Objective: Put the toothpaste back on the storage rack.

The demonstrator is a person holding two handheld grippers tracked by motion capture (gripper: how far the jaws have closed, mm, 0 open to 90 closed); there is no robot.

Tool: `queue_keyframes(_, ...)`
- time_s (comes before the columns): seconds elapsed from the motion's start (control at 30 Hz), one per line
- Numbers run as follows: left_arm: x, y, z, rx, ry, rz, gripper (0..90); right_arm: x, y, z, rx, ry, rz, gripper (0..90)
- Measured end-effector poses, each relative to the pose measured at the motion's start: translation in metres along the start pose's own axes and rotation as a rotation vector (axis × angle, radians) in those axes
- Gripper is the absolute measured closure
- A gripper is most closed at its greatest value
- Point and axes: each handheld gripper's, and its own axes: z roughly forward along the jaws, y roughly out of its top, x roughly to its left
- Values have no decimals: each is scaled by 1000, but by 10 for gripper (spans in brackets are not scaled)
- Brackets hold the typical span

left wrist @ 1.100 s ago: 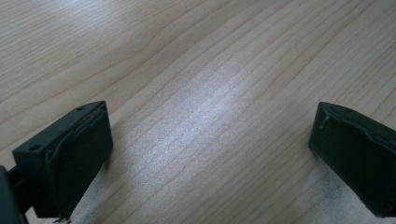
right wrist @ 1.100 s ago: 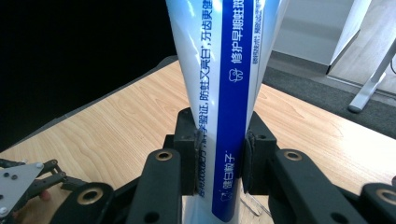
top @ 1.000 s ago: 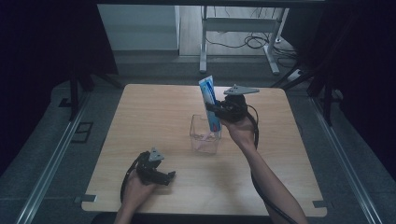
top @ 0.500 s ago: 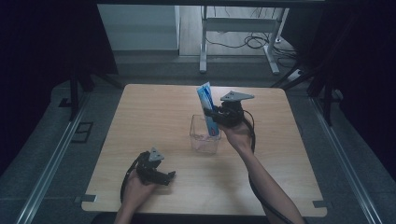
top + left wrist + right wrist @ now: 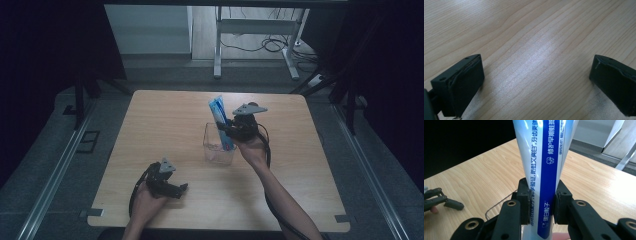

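A: How is the right gripper (image 5: 231,131) seen?
B: Its jaws are clamped on a blue-and-white toothpaste tube (image 5: 543,167); the tube is held nearly upright, its lower end inside a clear cup (image 5: 218,145) near the middle of the wooden surface (image 5: 150,125).
A: And the left gripper (image 5: 176,190)?
B: It is rested near the surface's near edge; its jaws are spread wide, nothing gripped between them.

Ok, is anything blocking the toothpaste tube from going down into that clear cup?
Nothing visible does. The right gripper is shut on the toothpaste tube, its lower end already at the clear cup. The open left gripper sits apart, nearer the person.
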Motion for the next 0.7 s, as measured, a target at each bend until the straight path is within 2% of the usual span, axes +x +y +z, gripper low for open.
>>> queue_keyframes(0.4,0,0,0,-1,-1,-1,0,2,-12,11,49,-17,-26,705)
queue_keyframes(0.7,0,0,0,-1,-1,-1,0,3,-19,19,87,-10,-35,700)
